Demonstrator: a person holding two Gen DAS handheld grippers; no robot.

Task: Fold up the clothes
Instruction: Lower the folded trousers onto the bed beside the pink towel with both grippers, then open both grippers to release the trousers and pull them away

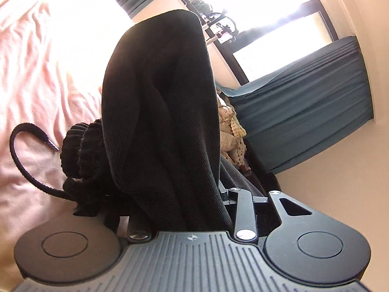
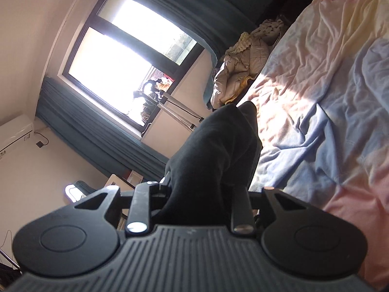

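Big window [image 2: 116, 56] with a dark frame, full of bright white light. Blue curtains [image 1: 306, 97] on both sides of it. Plain cream walls [image 2: 26, 48]. White air conditioner [image 2: 14, 133] up high on the wall. Bed with a wrinkled sheet [image 2: 323, 92] in pink, yellow and blue patches, sun on it. Beige puffy blanket pile [image 2: 240, 65] beside the bed.
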